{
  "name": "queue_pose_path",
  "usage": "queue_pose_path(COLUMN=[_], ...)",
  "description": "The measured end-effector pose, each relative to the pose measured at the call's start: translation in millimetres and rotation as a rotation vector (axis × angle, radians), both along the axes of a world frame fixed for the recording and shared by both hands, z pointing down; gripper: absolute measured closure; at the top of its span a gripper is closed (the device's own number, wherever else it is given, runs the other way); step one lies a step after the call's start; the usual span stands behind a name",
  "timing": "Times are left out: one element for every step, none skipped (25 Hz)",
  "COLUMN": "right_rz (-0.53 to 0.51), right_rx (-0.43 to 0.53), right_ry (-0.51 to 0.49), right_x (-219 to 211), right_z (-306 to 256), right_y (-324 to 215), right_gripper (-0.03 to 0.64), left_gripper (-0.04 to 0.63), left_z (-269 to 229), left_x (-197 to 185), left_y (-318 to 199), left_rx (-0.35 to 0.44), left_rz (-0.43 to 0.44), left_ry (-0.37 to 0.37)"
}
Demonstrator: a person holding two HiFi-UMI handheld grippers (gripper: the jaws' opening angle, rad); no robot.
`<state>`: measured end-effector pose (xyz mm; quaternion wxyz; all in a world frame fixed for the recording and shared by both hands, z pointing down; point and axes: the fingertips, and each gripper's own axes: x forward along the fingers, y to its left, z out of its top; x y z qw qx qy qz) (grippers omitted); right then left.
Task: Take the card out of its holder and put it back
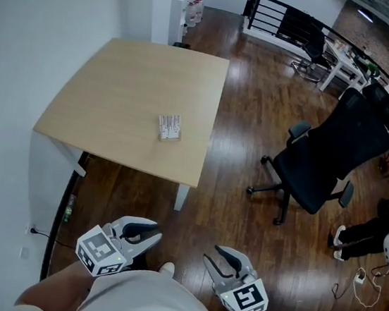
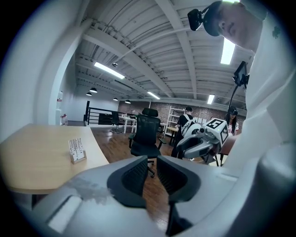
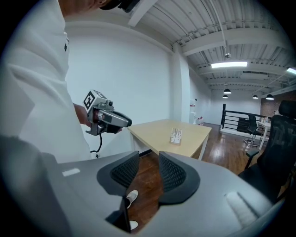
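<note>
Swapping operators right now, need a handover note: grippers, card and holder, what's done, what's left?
Left gripper: jaws slightly apart, nothing between them, held low by the body.
Right gripper: the same, empty.
Card holder: stands on the table, nearer its right edge, with the card seemingly in it. Both grippers are well short of the table.
Done: nothing that shows; neither gripper touches the holder.
Left: step up to the table, pull the card out, then put it back in.
</note>
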<state>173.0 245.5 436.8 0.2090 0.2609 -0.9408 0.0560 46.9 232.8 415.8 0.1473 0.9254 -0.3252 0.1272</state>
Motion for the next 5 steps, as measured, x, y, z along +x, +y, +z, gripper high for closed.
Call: queue_pose_path(right_rz=[-0.001, 0.0, 0.002, 0.005, 0.008], right_rx=[0.001, 0.002, 0.004, 0.006, 0.008], right_ry=[0.004, 0.003, -0.001, -0.007, -0.013], right_x=[-0.8, -1.6, -2.2, -2.7, -3.1], right_z=[0.3, 0.3, -0.1, -0.6, -1.2], right_y=[2.1, 3.9, 5.5, 6.9, 8.4], right_gripper=[0.477, 0.477, 0.477, 0.479, 0.479], left_gripper=[0.529, 0.529, 0.529, 0.529, 0.529], left_z=[1.0, 2.0, 3.0, 3.8, 4.5], left_x=[-1.1, -2.1, -2.9, -3.5, -4.0], left_y=[1.7, 3.7, 5.8, 8.1, 10.4], left_rx=[-0.001, -0.004, -0.007, -0.011, -0.015], left_rz=[0.0, 0.0, 0.001, 0.001, 0.001], left_ry=[-0.002, -0.004, -0.004, -0.003, -0.002])
